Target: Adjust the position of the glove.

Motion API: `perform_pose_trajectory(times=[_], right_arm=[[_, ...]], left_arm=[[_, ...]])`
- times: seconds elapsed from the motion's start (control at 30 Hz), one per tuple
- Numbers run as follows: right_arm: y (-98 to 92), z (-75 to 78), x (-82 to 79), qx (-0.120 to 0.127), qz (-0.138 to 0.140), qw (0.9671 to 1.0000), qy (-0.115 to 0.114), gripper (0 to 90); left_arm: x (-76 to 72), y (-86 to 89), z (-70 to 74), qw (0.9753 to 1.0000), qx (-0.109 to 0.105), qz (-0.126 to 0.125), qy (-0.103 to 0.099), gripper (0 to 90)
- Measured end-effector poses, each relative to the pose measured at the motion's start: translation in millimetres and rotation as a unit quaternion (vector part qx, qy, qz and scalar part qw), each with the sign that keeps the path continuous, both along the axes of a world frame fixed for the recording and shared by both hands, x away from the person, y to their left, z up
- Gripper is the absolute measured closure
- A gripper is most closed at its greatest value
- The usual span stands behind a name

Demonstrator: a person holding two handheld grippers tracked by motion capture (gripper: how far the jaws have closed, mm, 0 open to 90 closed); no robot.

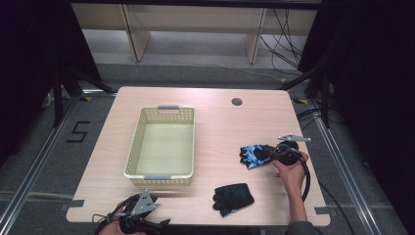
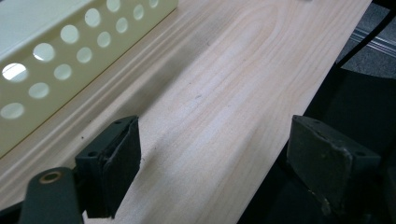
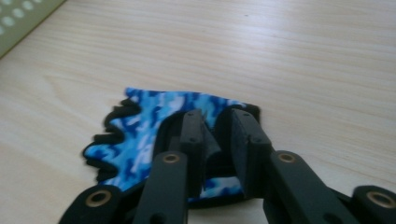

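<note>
Blue camouflage glove (image 3: 154, 126), black-edged, pinched in right tongs (image 3: 215, 140); left tongs (image 2: 212, 158) wide; bare surface (image 1: 220, 127) toward far edge.

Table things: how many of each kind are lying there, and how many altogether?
Gloves: 2, a blue patterned glove pinched by the right tool and a black glove lying free.
Baskets: 1, a cream basket.
Total: 3.

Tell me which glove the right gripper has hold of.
The blue camouflage glove. The right gripper is pinched on its cuff; the black glove lies apart, nearer the table's front edge.
</note>
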State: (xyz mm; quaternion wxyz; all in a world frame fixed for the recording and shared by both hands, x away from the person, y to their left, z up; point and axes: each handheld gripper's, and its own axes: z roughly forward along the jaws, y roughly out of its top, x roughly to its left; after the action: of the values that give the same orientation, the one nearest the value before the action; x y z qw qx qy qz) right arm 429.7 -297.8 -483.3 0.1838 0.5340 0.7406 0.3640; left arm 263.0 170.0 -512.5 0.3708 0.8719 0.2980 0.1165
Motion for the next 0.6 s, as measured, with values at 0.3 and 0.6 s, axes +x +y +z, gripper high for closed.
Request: perform_pose_trajectory(times=[0.3, 0.6], right_arm=[[-16.9, -13.3, 19.4, 0.02, -0.017, 0.9995, 0.016, 70.8], [-13.7, -23.0, 25.0, 0.05, -0.006, 0.9979, 0.04, 70.8]], left_arm=[[0.4, 0.7, 0.4, 1.0, 0.004, -0.005, -0.002, 17.2], [-0.3, -0.4, -0.7, 1.0, -0.001, 0.0, 0.003, 17.2]])
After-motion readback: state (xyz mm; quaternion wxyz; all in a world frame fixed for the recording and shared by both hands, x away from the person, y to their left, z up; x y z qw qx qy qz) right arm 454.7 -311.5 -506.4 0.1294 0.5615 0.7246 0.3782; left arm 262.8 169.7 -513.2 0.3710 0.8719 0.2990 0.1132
